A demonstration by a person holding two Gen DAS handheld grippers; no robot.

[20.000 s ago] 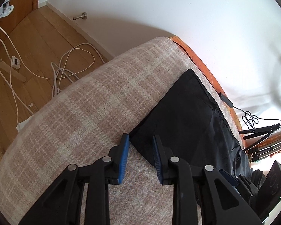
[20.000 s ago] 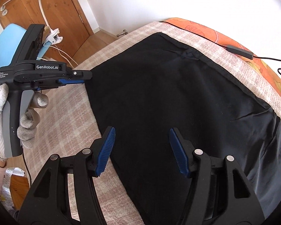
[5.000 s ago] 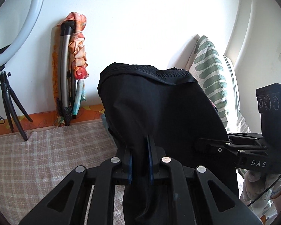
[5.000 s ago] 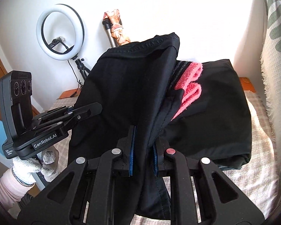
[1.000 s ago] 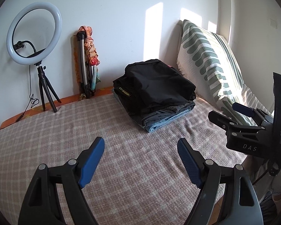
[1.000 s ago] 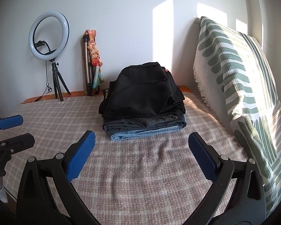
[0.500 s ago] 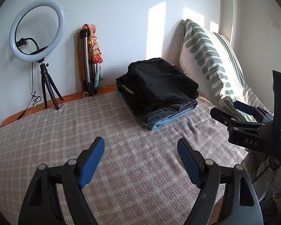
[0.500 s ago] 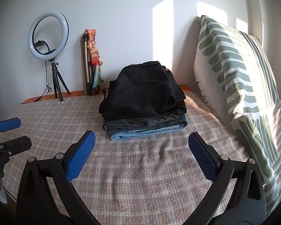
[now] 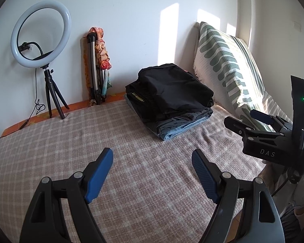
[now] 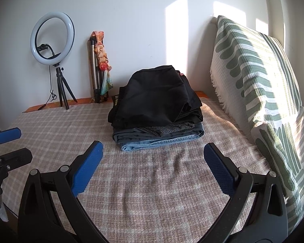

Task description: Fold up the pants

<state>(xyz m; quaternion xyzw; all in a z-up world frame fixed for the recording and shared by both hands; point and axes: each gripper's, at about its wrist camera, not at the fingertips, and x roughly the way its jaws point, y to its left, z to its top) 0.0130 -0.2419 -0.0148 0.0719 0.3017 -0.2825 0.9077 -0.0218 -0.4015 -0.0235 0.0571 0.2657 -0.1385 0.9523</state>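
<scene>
The folded black pants [image 9: 172, 89] lie on top of a stack of folded clothes at the far end of the bed, with blue jeans [image 9: 180, 128] at the bottom. They also show in the right wrist view [image 10: 156, 97]. My left gripper [image 9: 152, 160] is open and empty, held over the checked bedspread [image 9: 71, 141], well short of the stack. My right gripper [image 10: 153, 151] is open and empty, just in front of the stack. The right gripper also shows at the right of the left wrist view [image 9: 251, 121], and the left gripper at the left edge of the right wrist view [image 10: 8, 143].
A green-striped pillow [image 10: 259, 89] leans along the right side of the bed. A ring light on a small tripod [image 9: 40, 38] and a folded tripod wrapped in cloth [image 9: 97, 60] stand against the white wall at the back.
The pants, held in both grippers five seconds ago, now lie released on the stack. Both grippers have opened and pulled back. Over the last second the views barely shift.
</scene>
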